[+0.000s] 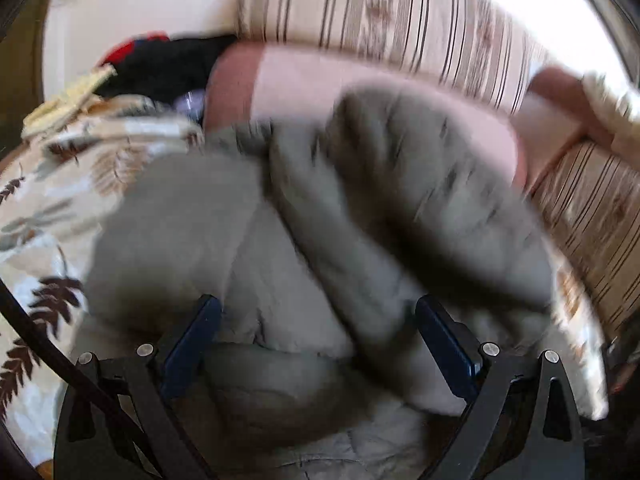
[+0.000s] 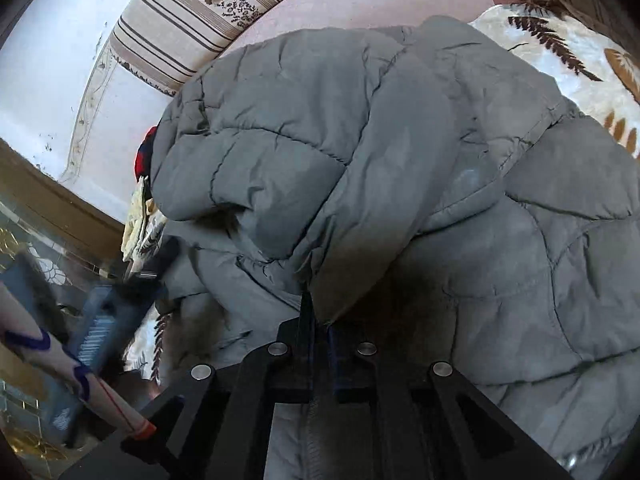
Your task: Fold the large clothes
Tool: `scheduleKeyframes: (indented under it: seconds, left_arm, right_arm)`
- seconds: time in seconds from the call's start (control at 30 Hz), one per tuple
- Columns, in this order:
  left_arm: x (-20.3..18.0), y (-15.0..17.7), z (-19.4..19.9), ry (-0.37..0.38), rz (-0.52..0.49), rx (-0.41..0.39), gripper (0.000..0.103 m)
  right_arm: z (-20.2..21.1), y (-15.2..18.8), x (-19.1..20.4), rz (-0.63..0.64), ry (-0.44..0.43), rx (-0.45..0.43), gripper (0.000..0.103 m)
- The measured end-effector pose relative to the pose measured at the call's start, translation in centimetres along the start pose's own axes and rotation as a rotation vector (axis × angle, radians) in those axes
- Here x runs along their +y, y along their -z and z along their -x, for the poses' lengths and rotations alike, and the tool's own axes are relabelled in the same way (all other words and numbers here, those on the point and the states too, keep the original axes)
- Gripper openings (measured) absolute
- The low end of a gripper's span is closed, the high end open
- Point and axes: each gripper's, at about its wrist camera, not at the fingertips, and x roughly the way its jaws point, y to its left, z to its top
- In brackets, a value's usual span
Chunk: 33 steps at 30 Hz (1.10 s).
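Note:
A grey quilted puffer jacket (image 1: 328,216) lies bunched on a sofa and fills most of both views. In the left wrist view my left gripper (image 1: 318,312) hangs open just above the jacket, its blue-padded fingers (image 1: 192,344) spread wide with padded folds between them but not pinched. In the right wrist view my right gripper (image 2: 319,320) is shut on an edge of the jacket (image 2: 360,184), a fold of grey cloth rising from between its closed fingers. The other gripper (image 2: 120,300) shows blurred at the left of the right wrist view.
A cream blanket with brown fern leaves (image 1: 60,184) lies under and left of the jacket. Pink seat cushions (image 1: 304,84) and striped back cushions (image 1: 380,12) lie behind. Dark and red clothes (image 1: 160,64) are piled at the far left. A sleeve (image 2: 60,368) shows low at the left.

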Motion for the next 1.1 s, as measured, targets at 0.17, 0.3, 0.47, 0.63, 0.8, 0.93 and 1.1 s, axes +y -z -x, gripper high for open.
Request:
scheduleKeyframes:
  seconds: [0.17, 0.3, 0.47, 0.63, 0.8, 0.93, 1.1]
  left_arm:
    - [-0.6, 0.1, -1.1, -0.083, -0.048, 0.031, 0.099]
    - [-0.5, 0.2, -1.1, -0.081, -0.032, 0.035, 0.100]
    - [-0.2, 0.4, -1.2, -0.088, -0.039, 0.030, 0.100]
    - [-0.1, 0.4, -1.1, -0.083, -0.037, 0.030, 0.100]
    - [-0.3, 0.4, -1.5, -0.083, -0.051, 0.035, 0.103]
    - [-0.3, 0.0, -0.7, -0.075, -0.045, 0.017, 0.103]
    - [-0.3, -1.4, 3.3, 0.015, 0.001, -0.128, 0.103]
  right_arm:
    - [1.1, -0.8, 0.2, 0.091, 0.053, 0.006, 0.017]
    - [4.7, -1.4, 1.4, 0.202, 0.084, -0.030, 0.018]
    - [8.7, -5.2, 4.1, 0.338, 0.103, -0.218, 0.017]
    - [4.2, -8.7, 4.5, 0.450, 0.169, -0.173, 0.024]
    - [-2.7, -7.2, -0.2, 0.503, 0.267, 0.034, 0.024]
    - [-2.9, -6.8, -0.6, 0.482, 0.264, -0.006, 0.024]
    - [-2.5, -6.6, -1.1, 0.483, 0.240, -0.014, 0.024]
